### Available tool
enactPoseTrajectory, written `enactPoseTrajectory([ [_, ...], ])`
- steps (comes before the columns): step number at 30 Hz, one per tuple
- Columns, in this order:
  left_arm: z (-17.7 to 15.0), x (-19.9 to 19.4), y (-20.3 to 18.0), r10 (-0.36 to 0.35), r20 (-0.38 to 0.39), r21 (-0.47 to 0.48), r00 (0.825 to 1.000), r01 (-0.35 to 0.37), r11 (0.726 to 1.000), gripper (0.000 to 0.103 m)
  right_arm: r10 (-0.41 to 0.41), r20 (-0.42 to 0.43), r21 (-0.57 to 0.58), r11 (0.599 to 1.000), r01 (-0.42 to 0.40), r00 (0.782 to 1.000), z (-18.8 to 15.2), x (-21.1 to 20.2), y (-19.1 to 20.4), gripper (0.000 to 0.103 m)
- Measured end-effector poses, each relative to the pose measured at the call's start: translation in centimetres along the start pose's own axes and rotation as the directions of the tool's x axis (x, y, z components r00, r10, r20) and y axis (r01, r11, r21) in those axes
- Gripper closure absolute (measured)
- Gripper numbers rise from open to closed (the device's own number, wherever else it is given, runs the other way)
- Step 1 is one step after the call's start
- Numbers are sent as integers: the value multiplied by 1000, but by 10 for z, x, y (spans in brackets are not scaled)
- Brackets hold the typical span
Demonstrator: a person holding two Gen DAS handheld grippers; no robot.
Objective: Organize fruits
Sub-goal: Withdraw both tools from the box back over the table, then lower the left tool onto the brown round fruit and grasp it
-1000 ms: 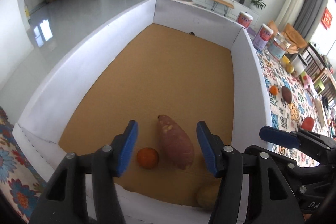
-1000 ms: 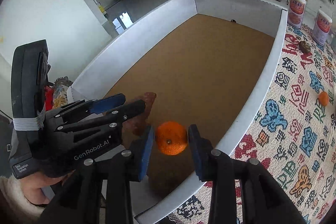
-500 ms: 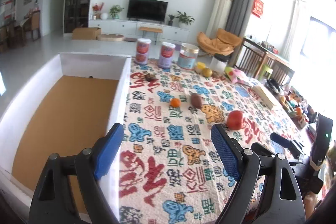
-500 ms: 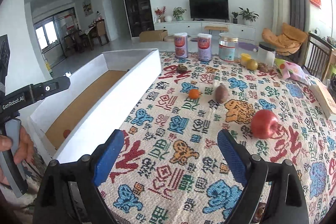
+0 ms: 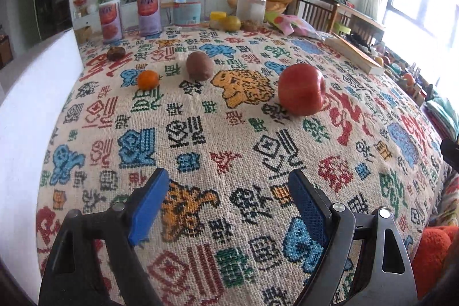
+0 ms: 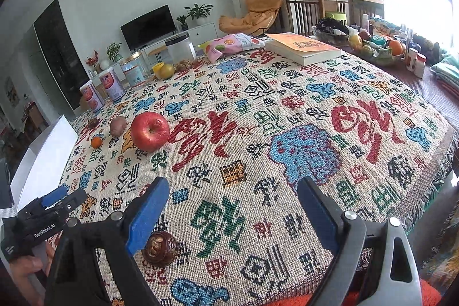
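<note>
Fruit lies on the patterned tablecloth (image 5: 218,139). A red apple (image 5: 301,89) (image 6: 149,131), a brown potato-like piece (image 5: 199,65) (image 6: 117,126) and a small orange (image 5: 147,80) (image 6: 96,141) sit in a row at mid-table. A dark brown fruit (image 5: 116,53) lies farther back. My left gripper (image 5: 226,202) stands open over bare cloth, well short of the apple. My right gripper (image 6: 232,205) is open too; a dark round nut-like fruit (image 6: 160,248) rests on the cloth just beside its left finger (image 6: 147,215).
The white box wall (image 5: 31,111) (image 6: 43,162) borders the table's left side. Cans (image 5: 110,20), jars (image 5: 189,6) and a yellow fruit (image 5: 231,22) line the back. A book (image 6: 304,48), a snack bag (image 6: 232,43) and a fruit basket (image 6: 373,48) sit far right.
Both grippers swung out of the white box to over the tablecloth. The right gripper let go of the orange it held and opened wide. The left gripper opened wider.
</note>
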State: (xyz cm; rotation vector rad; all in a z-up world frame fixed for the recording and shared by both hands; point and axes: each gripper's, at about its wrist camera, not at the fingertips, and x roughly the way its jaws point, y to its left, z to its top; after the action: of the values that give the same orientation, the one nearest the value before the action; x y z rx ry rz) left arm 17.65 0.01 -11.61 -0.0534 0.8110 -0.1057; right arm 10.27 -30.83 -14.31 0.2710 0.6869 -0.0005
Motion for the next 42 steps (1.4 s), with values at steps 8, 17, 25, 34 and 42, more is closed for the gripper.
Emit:
enactPoseTrajectory([
  [8,4,32,6,52,-88,-18,995,-54,998,15,-15,7,-8,1000,15,1000,-4,5,6,12],
  [17,3,40,-4,92,-119,39,989,-88,995,4,-4,2,21,1000,4,1000,-4,7,0,12],
  [25,3,40,-4,93,-118,40,989,-89,995,3,-7,4,19,1000,7,1000,-4,6,0,12],
  [34,4,41,-3,101,-121,39,988,-97,995,2,-14,1,15,1000,14,1000,-4,7,2,12],
  [42,6,42,-2,82,-135,49,987,-76,996,2,-4,9,29,1000,4,1000,-5,5,-2,12],
])
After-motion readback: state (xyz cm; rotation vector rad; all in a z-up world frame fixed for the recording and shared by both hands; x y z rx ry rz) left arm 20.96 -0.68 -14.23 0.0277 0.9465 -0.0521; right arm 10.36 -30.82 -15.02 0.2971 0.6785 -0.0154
